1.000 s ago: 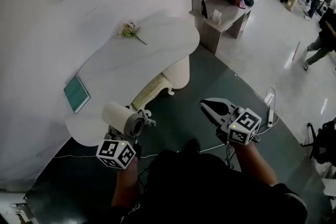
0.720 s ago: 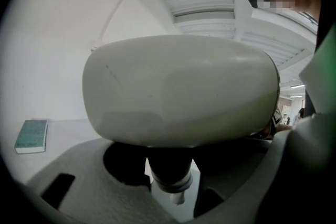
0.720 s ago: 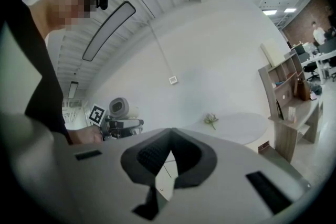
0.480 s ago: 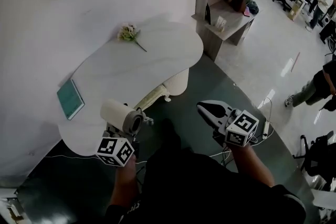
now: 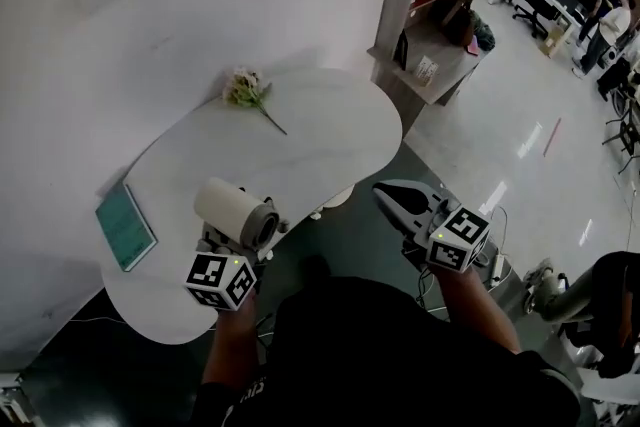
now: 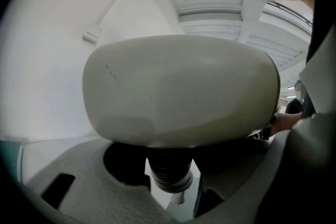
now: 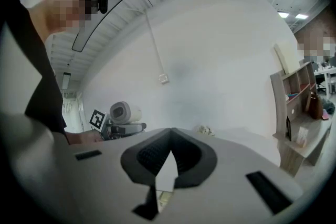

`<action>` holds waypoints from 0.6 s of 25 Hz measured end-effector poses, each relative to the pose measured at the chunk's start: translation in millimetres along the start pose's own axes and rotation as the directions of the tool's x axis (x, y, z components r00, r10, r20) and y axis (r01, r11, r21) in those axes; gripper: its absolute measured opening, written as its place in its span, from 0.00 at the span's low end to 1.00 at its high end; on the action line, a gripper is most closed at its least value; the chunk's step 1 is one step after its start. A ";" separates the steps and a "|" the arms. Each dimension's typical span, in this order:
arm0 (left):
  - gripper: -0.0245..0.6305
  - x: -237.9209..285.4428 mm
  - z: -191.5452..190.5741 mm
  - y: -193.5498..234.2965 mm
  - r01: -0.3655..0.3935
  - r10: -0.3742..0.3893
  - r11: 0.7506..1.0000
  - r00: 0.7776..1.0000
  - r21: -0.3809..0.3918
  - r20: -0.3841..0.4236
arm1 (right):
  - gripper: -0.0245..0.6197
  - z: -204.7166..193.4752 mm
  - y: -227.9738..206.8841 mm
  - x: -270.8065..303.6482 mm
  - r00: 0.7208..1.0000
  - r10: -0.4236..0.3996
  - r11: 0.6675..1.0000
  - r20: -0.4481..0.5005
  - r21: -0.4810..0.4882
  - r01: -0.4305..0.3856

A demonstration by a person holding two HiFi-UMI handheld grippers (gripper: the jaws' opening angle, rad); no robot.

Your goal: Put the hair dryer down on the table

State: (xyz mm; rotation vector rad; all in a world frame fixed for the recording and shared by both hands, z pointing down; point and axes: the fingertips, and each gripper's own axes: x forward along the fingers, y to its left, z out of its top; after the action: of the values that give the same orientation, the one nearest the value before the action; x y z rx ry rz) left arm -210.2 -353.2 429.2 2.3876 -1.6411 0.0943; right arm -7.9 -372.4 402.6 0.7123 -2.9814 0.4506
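- Moved since the earlier view: both grippers have been carried nearer the counter (image 5: 310, 140), and the dryer (image 5: 236, 211) now hangs above its near edge.
- Left gripper (image 5: 238, 237): jaws stand wide and are clamped on the dryer's dark ribbed neck, under the cream barrel. The barrel lies roughly level and is held clear of the counter.
- Right gripper (image 5: 388, 196): jaws closed together with nothing between them. It is off the counter's near side, over the floor.
- On the counter: sprig (image 5: 246, 91) at the far edge, book (image 5: 125, 227) at the left end, bare top between them.
- Progress, as judged: the carry is nearly done and the dryer is not yet set down. Left to do: lower it onto the counter, open the left jaws, then draw back.
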 end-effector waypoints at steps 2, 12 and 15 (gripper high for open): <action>0.39 11.5 6.2 16.4 -0.002 0.002 0.999 1.000 0.040 -0.005 | 0.05 7.0 -5.9 19.3 1.000 -0.001 1.000 0.003 -0.003 0.001; 0.39 57.8 3.2 71.6 -0.018 0.019 1.000 0.998 0.010 -0.052 | 0.05 13.1 -57.9 71.0 0.999 -0.027 1.000 -0.036 0.013 0.028; 0.39 69.8 3.2 76.8 -0.037 0.037 0.999 0.997 0.001 -0.061 | 0.05 16.3 -72.6 80.2 0.999 -0.006 1.000 -0.035 0.015 0.007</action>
State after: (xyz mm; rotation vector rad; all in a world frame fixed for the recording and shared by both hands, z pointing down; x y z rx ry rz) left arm -256.1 -443.6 451.7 2.3311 -1.6577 0.1723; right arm -46.5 -473.9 415.3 0.7071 -2.9452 0.4811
